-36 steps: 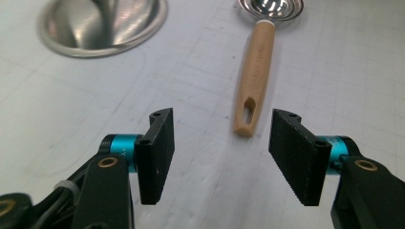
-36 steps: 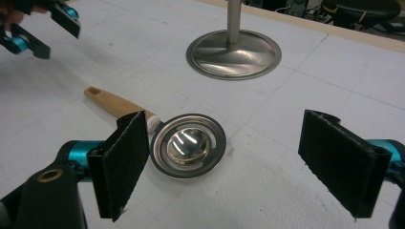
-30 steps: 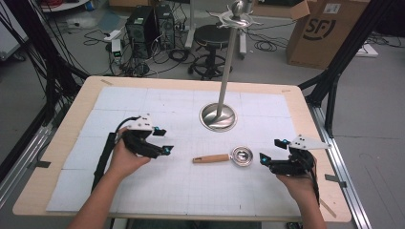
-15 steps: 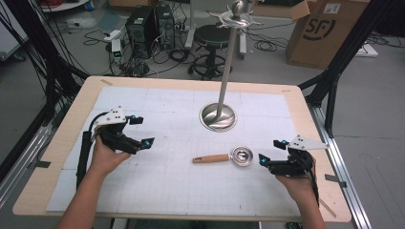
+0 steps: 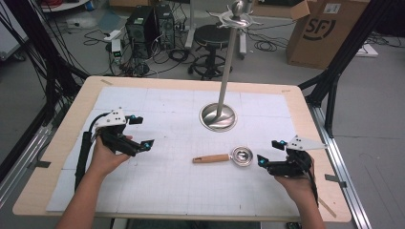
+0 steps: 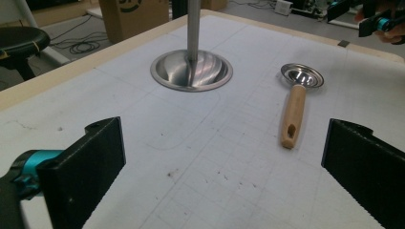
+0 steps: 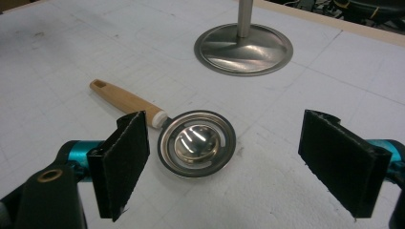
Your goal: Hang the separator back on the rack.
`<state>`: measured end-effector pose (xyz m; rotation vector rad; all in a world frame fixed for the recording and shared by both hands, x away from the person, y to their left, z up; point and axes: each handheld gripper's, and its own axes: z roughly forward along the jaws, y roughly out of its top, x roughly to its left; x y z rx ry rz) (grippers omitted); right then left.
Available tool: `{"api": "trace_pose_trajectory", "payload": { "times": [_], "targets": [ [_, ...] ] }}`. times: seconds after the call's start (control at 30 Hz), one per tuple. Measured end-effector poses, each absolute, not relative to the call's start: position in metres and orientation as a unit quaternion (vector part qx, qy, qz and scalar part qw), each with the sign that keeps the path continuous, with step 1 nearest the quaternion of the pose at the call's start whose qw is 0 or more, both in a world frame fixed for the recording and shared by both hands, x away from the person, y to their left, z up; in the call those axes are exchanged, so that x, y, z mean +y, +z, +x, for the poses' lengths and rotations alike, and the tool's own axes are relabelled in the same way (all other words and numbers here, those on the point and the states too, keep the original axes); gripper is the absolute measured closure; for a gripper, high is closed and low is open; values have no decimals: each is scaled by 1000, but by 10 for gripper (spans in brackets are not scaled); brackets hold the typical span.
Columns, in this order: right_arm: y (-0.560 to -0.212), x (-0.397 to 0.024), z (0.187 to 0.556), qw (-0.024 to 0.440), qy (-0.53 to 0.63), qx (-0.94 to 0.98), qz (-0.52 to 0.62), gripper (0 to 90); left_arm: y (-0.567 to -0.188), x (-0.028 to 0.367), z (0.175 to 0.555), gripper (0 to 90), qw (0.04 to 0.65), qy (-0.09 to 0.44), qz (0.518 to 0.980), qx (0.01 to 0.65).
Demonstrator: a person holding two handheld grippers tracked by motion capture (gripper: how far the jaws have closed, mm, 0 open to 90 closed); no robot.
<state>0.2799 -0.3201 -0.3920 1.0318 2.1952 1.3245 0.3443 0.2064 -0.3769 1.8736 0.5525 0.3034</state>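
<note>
The strainer spoon (image 5: pixel 224 157) lies flat at the table's centre, its wooden handle pointing to nine o'clock and its slick steel bowl just beside the right gripper (image 5: pixel 268 152), whose jaws stand wide and empty. It looks light and rigid, so the handle is the surer place to grip. The left gripper (image 5: pixel 141 131), at nine o'clock and well apart from it, has just been opening its jaws, with nothing between them.

Strainer on the white mat

A small steel strainer (image 5: pixel 241 156) with a light wooden handle is laid flat, bowl up, just before the stand's round base.
</note>
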Motion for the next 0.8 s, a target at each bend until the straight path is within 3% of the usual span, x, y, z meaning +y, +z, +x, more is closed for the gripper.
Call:
{"api": "trace_pose_trajectory", "payload": {
  "times": [0.8],
  "targets": [
    [-377, -261, 311, 158, 407, 853, 285, 176, -375, 208, 343, 17, 551, 131, 792, 226]
  ]
}}
